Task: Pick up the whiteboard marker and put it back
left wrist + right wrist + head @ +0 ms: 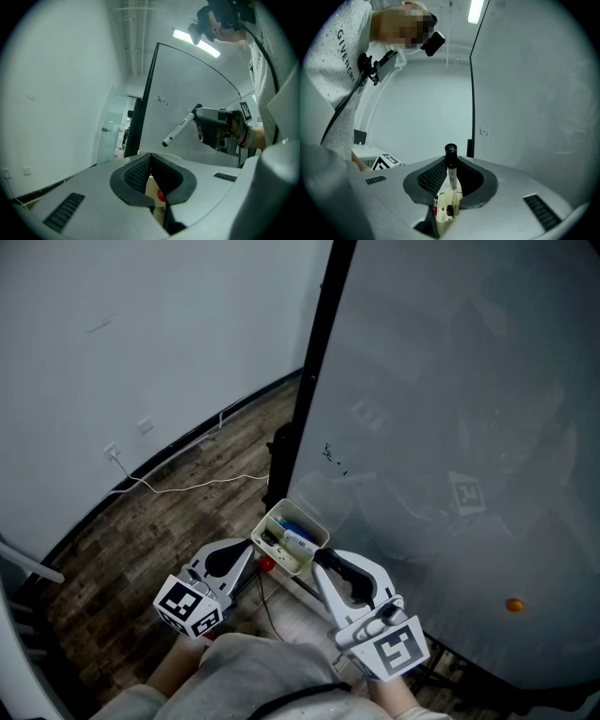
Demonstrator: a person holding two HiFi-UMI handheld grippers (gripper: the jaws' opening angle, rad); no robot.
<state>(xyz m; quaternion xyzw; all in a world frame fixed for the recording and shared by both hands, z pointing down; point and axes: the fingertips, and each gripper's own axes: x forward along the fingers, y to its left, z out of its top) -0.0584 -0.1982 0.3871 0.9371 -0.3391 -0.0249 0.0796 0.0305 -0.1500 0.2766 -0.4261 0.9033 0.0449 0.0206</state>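
Observation:
A white whiteboard marker with a black cap (450, 168) stands upright between the jaws of my right gripper (449, 161), which is shut on it. In the left gripper view the same marker (179, 128) sticks out of the right gripper (200, 123) in front of the whiteboard (187, 93). In the head view the right gripper (323, 557) sits just right of a cream pen tray (271, 515) at the board's lower left corner. The tray holds other markers. My left gripper (251, 547) is just left of the tray, jaws together with nothing held.
The big whiteboard (450, 427) fills the right side, with small ink marks (330, 456) and an orange magnet (514, 605). A red knob (267, 564) shows under the tray. A white cable (197, 486) runs over the wooden floor to a wall socket (112, 452).

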